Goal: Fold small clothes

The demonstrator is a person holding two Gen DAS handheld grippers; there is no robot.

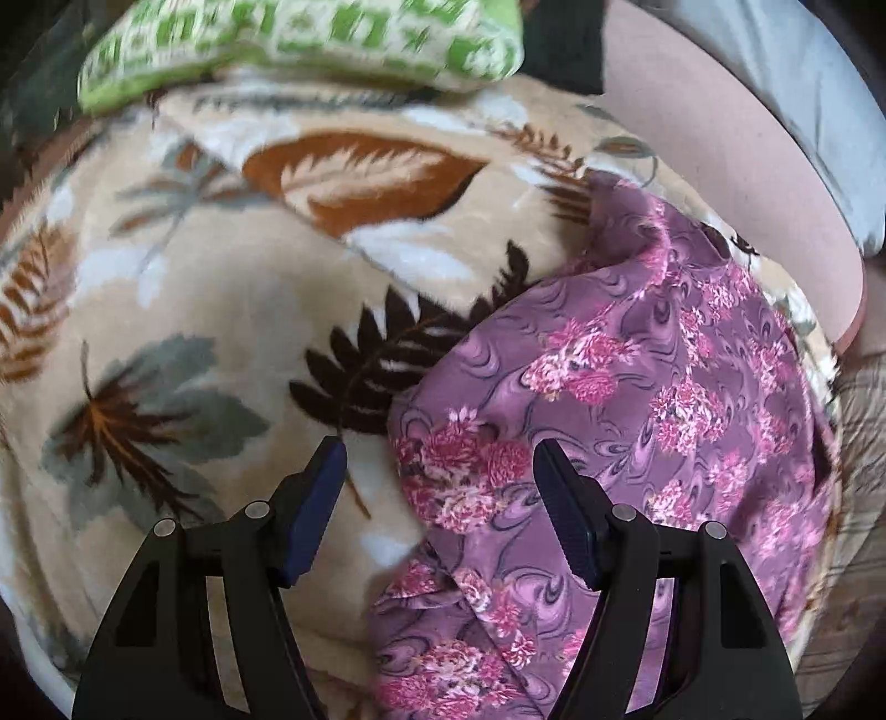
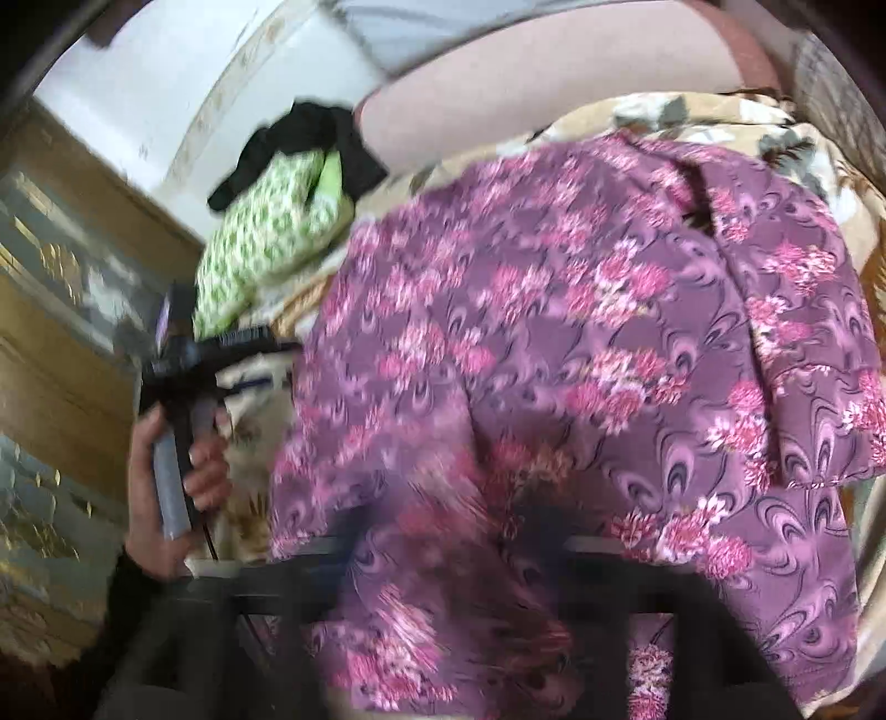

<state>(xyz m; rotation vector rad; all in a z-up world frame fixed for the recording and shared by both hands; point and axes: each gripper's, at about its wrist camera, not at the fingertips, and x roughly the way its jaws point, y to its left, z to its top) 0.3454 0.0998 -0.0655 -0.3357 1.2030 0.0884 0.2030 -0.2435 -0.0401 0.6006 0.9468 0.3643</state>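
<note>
Left gripper (image 1: pixel 437 459): jaws wide, over edge of purple floral garment (image 1: pixel 637 399) on beige leaf-print blanket (image 1: pixel 221 288). Right gripper (image 2: pixel 443 554): jaws buried in garment, state indeterminable.

Leaf-print blanket (image 1: pixel 232 310); purple floral garment (image 1: pixel 637 399) on it

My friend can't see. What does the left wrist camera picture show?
The open left hand-held gripper hovers at the edge of a purple flowered garment, gripping nothing. The garment lies on a beige leaf-print blanket, and a green-and-white patterned cloth sits at the far end.
</note>
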